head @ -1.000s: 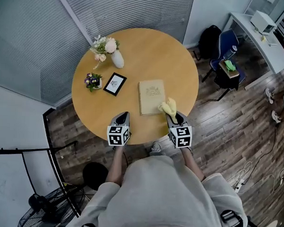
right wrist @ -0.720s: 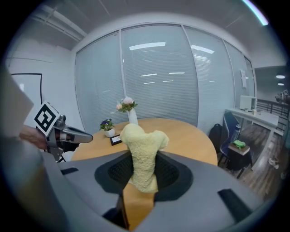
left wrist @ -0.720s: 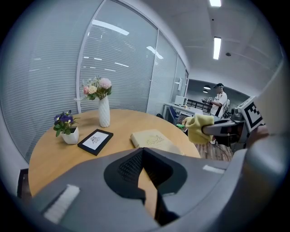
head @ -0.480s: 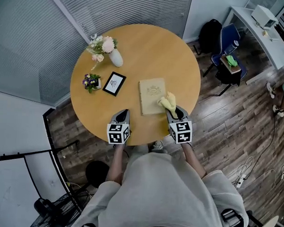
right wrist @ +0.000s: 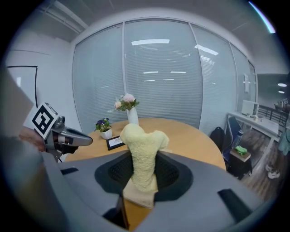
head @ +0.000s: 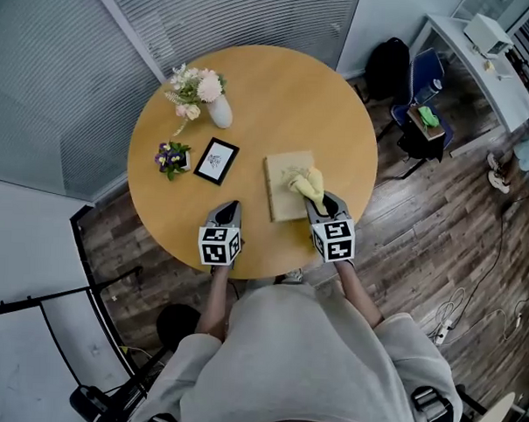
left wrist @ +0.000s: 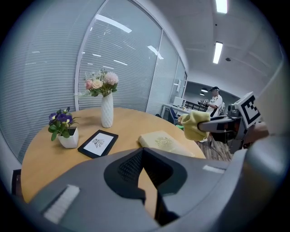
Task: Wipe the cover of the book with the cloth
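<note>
A tan book (head: 285, 191) lies flat on the round wooden table (head: 278, 93), near the right of its front edge. My right gripper (head: 321, 203) is shut on a yellow cloth (head: 307, 182), which hangs over the book's right half; whether it touches the cover cannot be told. In the right gripper view the cloth (right wrist: 140, 149) stands up from the right gripper (right wrist: 141, 159) and hides the book. My left gripper (head: 227, 215) hovers over the table's front edge, left of the book, shut and holding nothing. The left gripper view shows the book (left wrist: 164, 142) and the cloth (left wrist: 194, 126) beyond the left gripper (left wrist: 144, 152).
A white vase of flowers (head: 218, 109), a small pot of purple flowers (head: 171, 155) and a black picture frame (head: 215, 160) stand on the table's left half. A blue chair with bags (head: 418, 107) and a white desk (head: 485, 71) are off to the right.
My right gripper has carried the cloth from the book's right edge inward over the cover. The left gripper has stayed where it was.
</note>
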`<state>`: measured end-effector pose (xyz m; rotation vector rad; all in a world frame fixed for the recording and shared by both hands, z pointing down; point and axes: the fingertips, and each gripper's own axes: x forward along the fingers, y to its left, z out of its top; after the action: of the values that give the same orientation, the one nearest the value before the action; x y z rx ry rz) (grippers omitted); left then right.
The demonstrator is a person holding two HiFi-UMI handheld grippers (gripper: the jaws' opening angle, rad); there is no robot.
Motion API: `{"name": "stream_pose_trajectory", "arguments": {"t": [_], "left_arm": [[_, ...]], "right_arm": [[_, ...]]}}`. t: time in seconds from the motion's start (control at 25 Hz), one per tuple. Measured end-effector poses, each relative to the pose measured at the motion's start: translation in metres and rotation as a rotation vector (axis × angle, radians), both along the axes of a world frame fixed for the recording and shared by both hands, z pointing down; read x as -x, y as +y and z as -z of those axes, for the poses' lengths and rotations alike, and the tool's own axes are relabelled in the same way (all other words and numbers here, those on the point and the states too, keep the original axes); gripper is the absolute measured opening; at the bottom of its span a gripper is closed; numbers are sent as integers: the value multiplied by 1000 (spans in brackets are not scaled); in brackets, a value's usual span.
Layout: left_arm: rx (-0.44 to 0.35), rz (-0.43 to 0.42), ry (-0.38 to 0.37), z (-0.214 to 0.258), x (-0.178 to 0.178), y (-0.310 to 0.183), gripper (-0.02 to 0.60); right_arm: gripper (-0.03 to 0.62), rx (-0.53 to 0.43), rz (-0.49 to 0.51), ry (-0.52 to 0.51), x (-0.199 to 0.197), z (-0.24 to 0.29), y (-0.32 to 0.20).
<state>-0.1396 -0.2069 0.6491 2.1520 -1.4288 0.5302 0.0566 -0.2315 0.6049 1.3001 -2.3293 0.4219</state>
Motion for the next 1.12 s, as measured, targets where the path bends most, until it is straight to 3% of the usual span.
{"name": "stream_pose_trajectory", "arguments": {"t": [0.32, 1.12], "left_arm": [[8, 10, 29, -6, 19, -11, 11], [39, 71, 47, -20, 64, -18, 11]], "right_arm": [[126, 6, 22, 21, 32, -5, -27], [126, 138, 70, 140, 93, -55, -78]]}}
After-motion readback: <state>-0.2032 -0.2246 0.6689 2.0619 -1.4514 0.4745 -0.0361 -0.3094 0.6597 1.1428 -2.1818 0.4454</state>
